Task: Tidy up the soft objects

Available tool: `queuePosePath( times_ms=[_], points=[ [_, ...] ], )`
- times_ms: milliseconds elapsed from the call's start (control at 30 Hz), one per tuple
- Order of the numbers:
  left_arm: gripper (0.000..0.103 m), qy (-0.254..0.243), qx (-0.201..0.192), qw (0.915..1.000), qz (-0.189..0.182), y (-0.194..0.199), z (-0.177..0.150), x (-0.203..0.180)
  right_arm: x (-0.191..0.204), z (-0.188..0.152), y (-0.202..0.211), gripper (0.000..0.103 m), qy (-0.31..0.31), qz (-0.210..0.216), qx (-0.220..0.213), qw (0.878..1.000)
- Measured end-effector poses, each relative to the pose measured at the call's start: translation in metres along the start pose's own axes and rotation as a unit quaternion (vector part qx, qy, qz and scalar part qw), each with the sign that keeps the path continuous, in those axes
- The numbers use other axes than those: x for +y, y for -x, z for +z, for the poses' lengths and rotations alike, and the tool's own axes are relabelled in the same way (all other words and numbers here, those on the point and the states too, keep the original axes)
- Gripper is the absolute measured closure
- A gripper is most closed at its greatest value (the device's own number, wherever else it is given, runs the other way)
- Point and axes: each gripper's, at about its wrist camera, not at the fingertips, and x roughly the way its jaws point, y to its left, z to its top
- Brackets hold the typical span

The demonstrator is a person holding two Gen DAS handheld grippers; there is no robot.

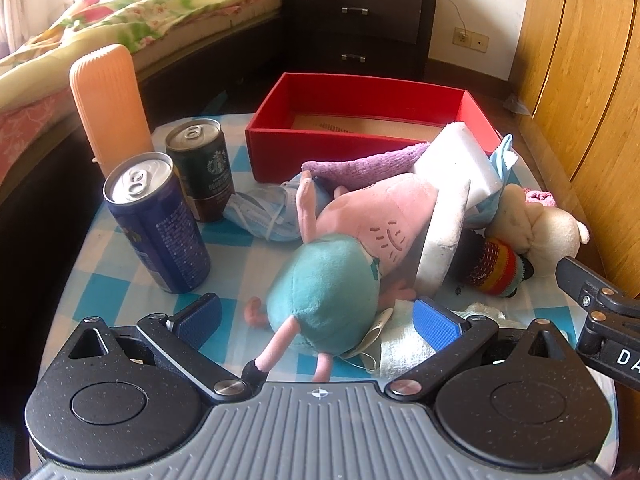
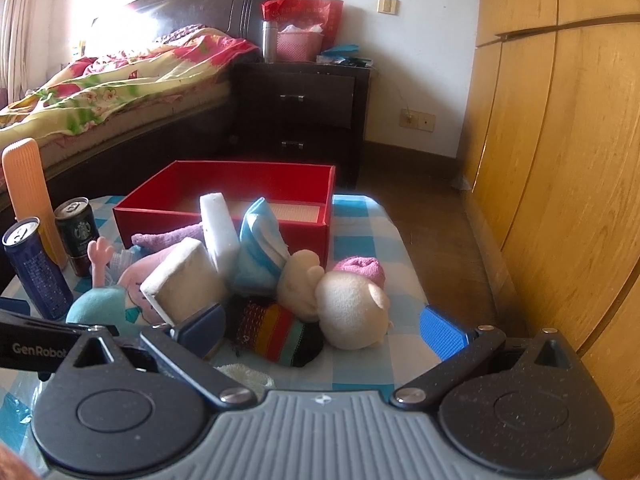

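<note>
Two cans stand at the left of the checked tablecloth (image 1: 120, 292): a blue can (image 1: 158, 224) nearest, a dark green can (image 1: 204, 170) just behind it, and an upright ribbed orange container (image 1: 108, 100) behind both. A crumpled blue face mask (image 1: 264, 210) lies just beside the green can. An open red box (image 1: 352, 120) sits at the far edge of the table, its inside showing only a bare floor. In front of it lies the pile of soft things: a purple cloth (image 1: 360, 166) against the box's front wall, a pink plush toy in a teal dress (image 1: 340, 260) lying on its back, white sponge blocks (image 1: 456, 164) leaning over the toy, a striped knitted piece (image 1: 500, 268), a cream plush animal (image 1: 548, 232) and a pink cloth (image 2: 360, 268) at the far right. A white towel (image 1: 400, 340) lies under the toy's legs.

The left gripper (image 1: 316, 320) is spread wide, its blue pads either side of the teal dress, not pressing it. The right gripper (image 2: 322, 330) is likewise spread wide, straddling the striped piece and cream plush; its left pad sits right at a sponge block, though contact cannot be confirmed. The sponge blocks and purple cloth stand between the toys and the box.
</note>
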Motion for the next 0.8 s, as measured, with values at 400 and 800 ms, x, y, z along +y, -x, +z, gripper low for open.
queuePosePath(
  times_ms=[400,800],
  points=[
    [0.006,-0.008,0.002,1.0000,-0.003,-0.0008,-0.0011,-0.0039,0.0017,-0.0001,-0.0001,0.018,0.000,0.003,0.000,1.000],
    [0.006,-0.012,0.001,0.9999,-0.005,-0.0002,-0.0013,-0.0058,0.0027,0.0000,0.0003,0.018,0.000,0.004,-0.002,1.000]
  ],
)
